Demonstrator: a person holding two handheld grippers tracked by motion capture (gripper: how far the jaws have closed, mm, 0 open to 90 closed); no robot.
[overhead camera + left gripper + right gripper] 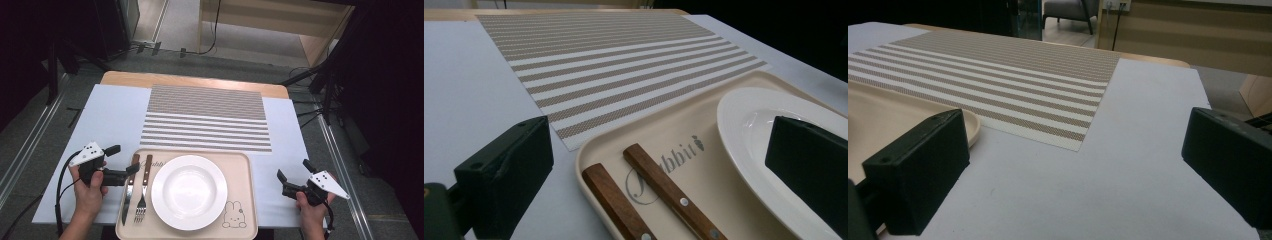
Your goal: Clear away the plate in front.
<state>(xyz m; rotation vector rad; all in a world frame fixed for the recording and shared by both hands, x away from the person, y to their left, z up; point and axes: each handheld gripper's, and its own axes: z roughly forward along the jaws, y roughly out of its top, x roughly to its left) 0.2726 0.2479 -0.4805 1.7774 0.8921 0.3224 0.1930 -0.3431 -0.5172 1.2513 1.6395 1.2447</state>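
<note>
A wooden table [195, 80] stands on a grey floor [35, 145], most of its top covered by a white sheet [112, 117]; bare wood shows along the far edge. Beyond that edge black cables [200, 50] trail across the floor toward a light wooden partition [260, 20]. Metal rails [30, 140] run along the floor past the left and right edges. Both far corners of the room lie in darkness. In the right gripper view a grey chair [1068, 10] stands far off.
</note>
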